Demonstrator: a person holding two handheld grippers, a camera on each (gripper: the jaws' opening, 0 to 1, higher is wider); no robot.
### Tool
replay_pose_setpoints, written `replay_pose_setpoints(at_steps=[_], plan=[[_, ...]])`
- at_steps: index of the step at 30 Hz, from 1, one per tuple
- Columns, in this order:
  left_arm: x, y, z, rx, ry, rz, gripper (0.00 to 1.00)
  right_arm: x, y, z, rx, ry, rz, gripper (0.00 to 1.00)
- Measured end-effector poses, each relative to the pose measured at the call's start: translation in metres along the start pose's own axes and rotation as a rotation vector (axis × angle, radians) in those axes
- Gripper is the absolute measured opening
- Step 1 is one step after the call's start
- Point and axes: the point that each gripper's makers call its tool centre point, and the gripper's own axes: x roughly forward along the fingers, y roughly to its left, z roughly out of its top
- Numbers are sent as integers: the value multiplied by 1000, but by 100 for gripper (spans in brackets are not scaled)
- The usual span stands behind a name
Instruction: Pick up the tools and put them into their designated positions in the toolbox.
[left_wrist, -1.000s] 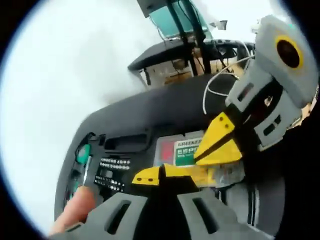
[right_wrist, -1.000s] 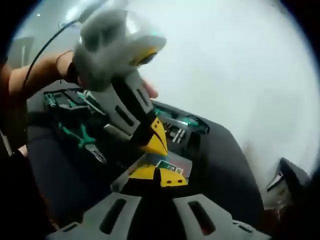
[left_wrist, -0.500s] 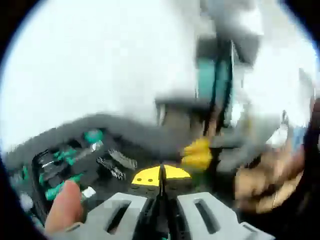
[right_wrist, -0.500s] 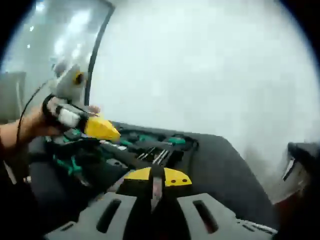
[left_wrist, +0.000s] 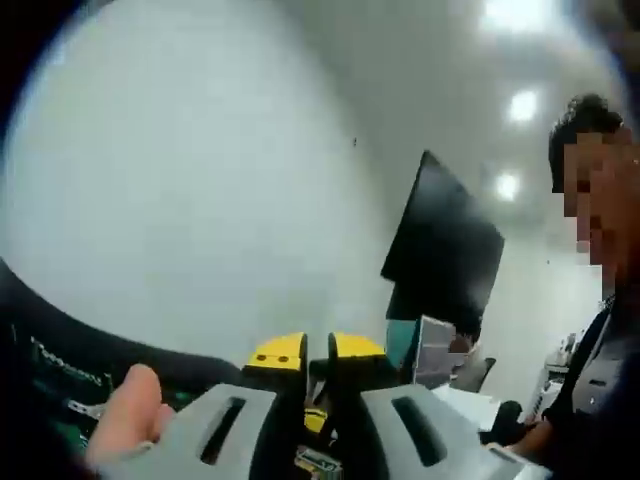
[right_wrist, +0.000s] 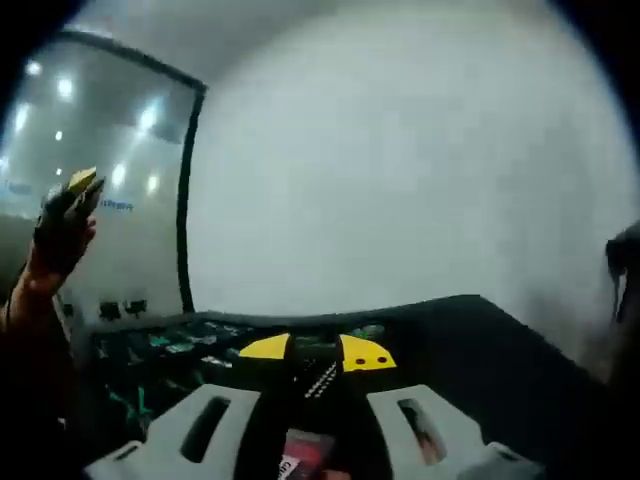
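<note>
White wall (right_wrist: 400, 170) is taking up most of the right gripper view; the glass partition (right_wrist: 100, 190) is standing at its left. The black toolbox (right_wrist: 450, 340) is lying open below, green-handled tools (right_wrist: 150, 345) sitting in its tray left of your jaws. A dark monitor (left_wrist: 440, 250) is hanging ahead in the left gripper view. You are raising the left gripper (right_wrist: 75, 185) high at the left edge of the right gripper view. Left gripper (left_wrist: 310, 352): jaws standing narrowly apart, nothing between the tips. Right gripper (right_wrist: 315, 352): jaws parted a little wider, nothing visibly clamped. Your finger (left_wrist: 125, 415) is resting beside the left jaw
</note>
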Motion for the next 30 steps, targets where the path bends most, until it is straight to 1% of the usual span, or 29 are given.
replay_pose_setpoints(at_steps=[1, 2, 3, 5, 6, 7, 8, 9, 10, 11, 12, 13, 14, 15, 16, 17, 18, 19, 20, 21, 22, 23, 24, 25, 26, 27, 28, 29, 30], plan=[[-2, -5, 11, 16, -22, -5, 13, -3, -8, -2, 33, 8, -19, 15], [-4, -13, 25, 33, -51, -9, 16, -4, -11, -3, 49, 10, -27, 15], [-5, -18, 32, 42, -70, -12, 17, -7, -9, 0, 45, -5, -27, 15], [-6, -30, 48, 35, -97, -17, 17, -8, -1, -1, 33, -8, -18, 15], [-7, -39, 61, 47, -138, -26, 17, -8, 5, -3, 17, 0, -7, 15], [-7, -45, 70, 60, -161, -36, 18, -9, 11, -4, -15, 0, 8, 15], [-8, -53, 82, 84, -199, -43, 19, -9, 16, -4, -34, -3, 18, 15], [-8, -58, 91, 104, -227, -42, 23, -10, 20, -4, -40, -3, 26, 15], [-8, -64, 107, 107, -279, -60, 32, -11, 24, -4, -45, -7, 38, 15], [-8, -68, 112, 103, -294, -74, 43, -12, 27, -4, -52, -7, 44, 15], [-8, -77, 127, 92, -341, -108, 48, -13, 29, -4, -57, -7, 48, 15], [-8, -79, 136, 104, -368, -98, 48, -13, 29, -5, -57, -5, 50, 15], [-7, -79, 149, 158, -402, -60, 48, -13, 30, -5, -57, -2, 52, 15], [-7, -80, 157, 209, -418, -38, 48, -14, 31, -5, -55, -2, 53, 15], [-4, -85, 169, 330, -445, -13, 49, -13, 30, -5, -51, -1, 52, 15], [-3, -88, 178, 381, -474, 8, 55, -14, 31, -5, -50, 0, 50, 15], [-2, -93, 193, 432, -520, 23, 68, -14, 28, -5, -47, 1, 45, 15], [0, -101, 204, 443, -564, -3, 84, -14, 28, -5, -45, 1, 43, 15], [-3, -97, 222, 426, -632, 50, 96, -14, 26, -5, -39, 3, 40, 15], [0, -110, 220, 434, -620, -16, 92, -14, 26, -5, -36, 5, 38, 15], [-1, -108, 231, 427, -664, 13, 96, -14, 26, -6, -28, 8, 38, 15], [-2, -113, 238, 478, -702, 20, 96, -13, 24, -6, -25, 8, 38, 15], [-1, -116, 243, 527, -717, 31, 96, -13, 24, -6, -24, 9, 37, 15], [1, -122, 250, 587, -746, 48, 96, -13, 23, -6, -21, 8, 36, 15], [0, -126, 254, 643, -762, 40, 96, -13, 23, -6, -20, 9, 36, 15], [-1, -132, 258, 665, -787, 15, 96, -13, 23, -6, -17, 10, 36, 15], [-1, -139, 260, 719, -826, -5, 96, -12, 22, -6, -14, 12, 37, 15], [0, -141, 260, 770, -828, 12, 96, -12, 23, -7, -13, 14, 38, 15], [5, -135, 259, 816, -811, 60, 96, -11, 22, -7, -12, 15, 40, 15]])
